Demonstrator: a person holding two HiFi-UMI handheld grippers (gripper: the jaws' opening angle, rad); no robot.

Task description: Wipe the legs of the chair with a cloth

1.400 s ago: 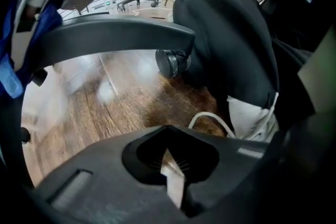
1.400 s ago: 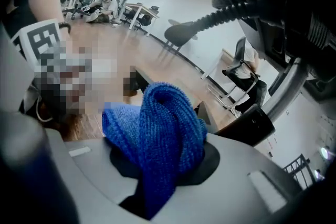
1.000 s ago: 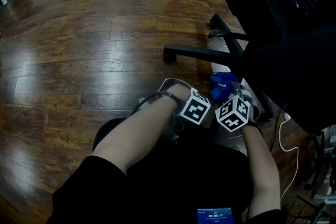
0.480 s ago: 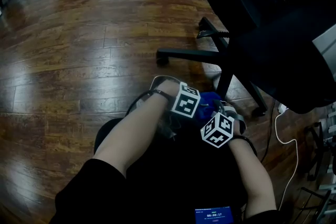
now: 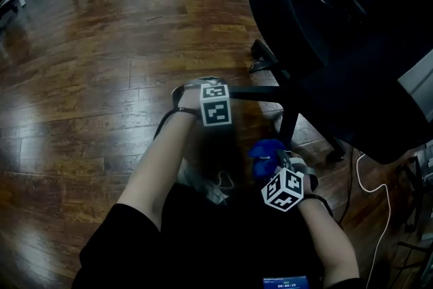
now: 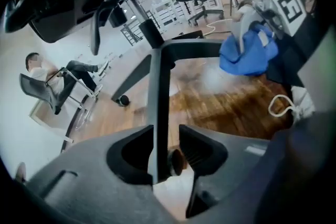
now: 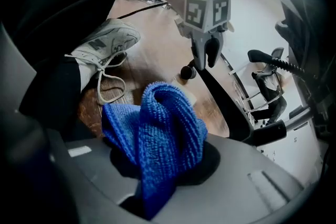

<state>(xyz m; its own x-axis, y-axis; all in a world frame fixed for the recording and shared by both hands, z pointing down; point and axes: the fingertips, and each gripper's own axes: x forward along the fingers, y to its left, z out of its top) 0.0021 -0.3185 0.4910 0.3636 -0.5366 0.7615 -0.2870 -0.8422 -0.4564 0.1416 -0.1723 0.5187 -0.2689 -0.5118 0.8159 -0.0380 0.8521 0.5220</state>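
Head view: blue cloth (image 5: 265,149) seen bunched, low, near black chair leg (image 5: 260,90); open wooden floor (image 5: 81,78) at left.
Left gripper view: left gripper (image 6: 167,150) jaws just been opening, parted; leg straddled, unclamped.
Right gripper view: cloth clenched by right gripper (image 7: 157,168).

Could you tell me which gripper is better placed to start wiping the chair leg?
Right. The right gripper is clamped on the blue cloth. The left gripper carries no cloth; its jaws, which have just been opening, straddle a chair leg.
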